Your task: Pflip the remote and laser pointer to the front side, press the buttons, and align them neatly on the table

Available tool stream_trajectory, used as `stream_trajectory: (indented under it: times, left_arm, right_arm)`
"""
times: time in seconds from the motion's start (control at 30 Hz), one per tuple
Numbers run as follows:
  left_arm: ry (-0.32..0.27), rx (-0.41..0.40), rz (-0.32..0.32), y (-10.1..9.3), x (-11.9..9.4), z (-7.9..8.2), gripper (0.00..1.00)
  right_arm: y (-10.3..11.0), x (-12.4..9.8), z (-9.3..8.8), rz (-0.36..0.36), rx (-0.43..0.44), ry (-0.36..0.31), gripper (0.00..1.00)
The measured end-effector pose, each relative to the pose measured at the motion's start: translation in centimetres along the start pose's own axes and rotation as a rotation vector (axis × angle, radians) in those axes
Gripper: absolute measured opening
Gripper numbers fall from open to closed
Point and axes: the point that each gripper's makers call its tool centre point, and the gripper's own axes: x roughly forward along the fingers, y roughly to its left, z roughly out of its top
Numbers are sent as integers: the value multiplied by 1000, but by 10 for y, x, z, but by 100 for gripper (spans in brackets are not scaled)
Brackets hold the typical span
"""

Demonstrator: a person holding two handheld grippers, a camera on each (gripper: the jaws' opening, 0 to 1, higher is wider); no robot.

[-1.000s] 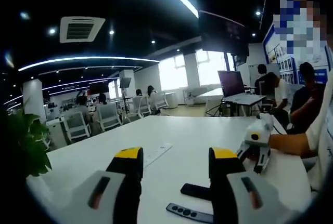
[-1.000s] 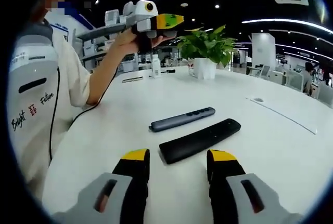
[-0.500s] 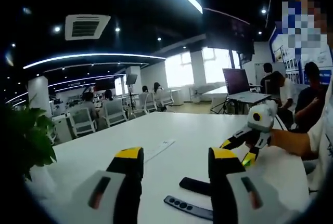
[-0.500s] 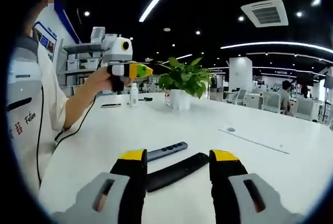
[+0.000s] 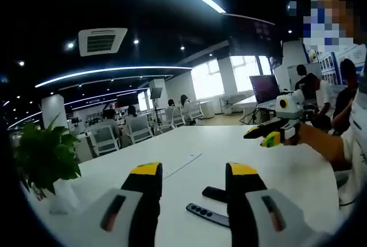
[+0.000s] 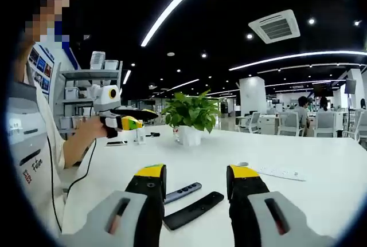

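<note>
A grey laser pointer (image 6: 182, 192) lies on the white table (image 6: 298, 161) with its buttons facing up. Beside it lies a black remote (image 6: 193, 210) showing a plain dark face. Both sit low between the jaws of my right gripper (image 6: 196, 173), which is open, empty and held above them. My left gripper (image 5: 194, 172) is also open and empty, with the laser pointer (image 5: 207, 215) and the remote (image 5: 214, 193) below it. A hand holds the right gripper (image 5: 269, 135) up at the right, and the left gripper (image 6: 123, 120) hangs in the air at the left.
A potted plant (image 6: 192, 112) stands at the table's far side, seen also as a plant (image 5: 46, 155) at the left. A white strip (image 5: 180, 164) lies flat on the table. A small bottle (image 6: 140, 136) stands near the plant. The person's sleeve (image 6: 28, 144) is close by.
Both views have tilted upward as the hands rose, so the remote and pointer sit lower in each picture. They lie where they were. Both grippers stayed open.
</note>
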Motion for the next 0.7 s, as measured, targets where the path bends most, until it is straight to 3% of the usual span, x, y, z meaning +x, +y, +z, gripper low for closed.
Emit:
stream_trajectory:
  times: [0.2, 0.4, 0.57, 0.63, 0.7]
  left_arm:
    - [3, 14, -12, -25, -23, -5, 46]
    - [22, -8, 26, -20, -38, -8, 47]
    - [2, -16, 59, -31, -46, -20, 48]
    - [26, -5, 57, -37, -48, -28, 49]
    - [28, -2, 60, -38, -48, -29, 49]
  right_arm:
    - [1, -24, 8, -55, -12, -8, 46]
    - [1, -42, 21, -96, -5, -42, 51]
    - [7, -53, 25, -134, -34, -63, 50]
    - [8, -56, 23, -152, -78, -71, 46]
    - [7, -58, 19, -168, -87, -59, 48]
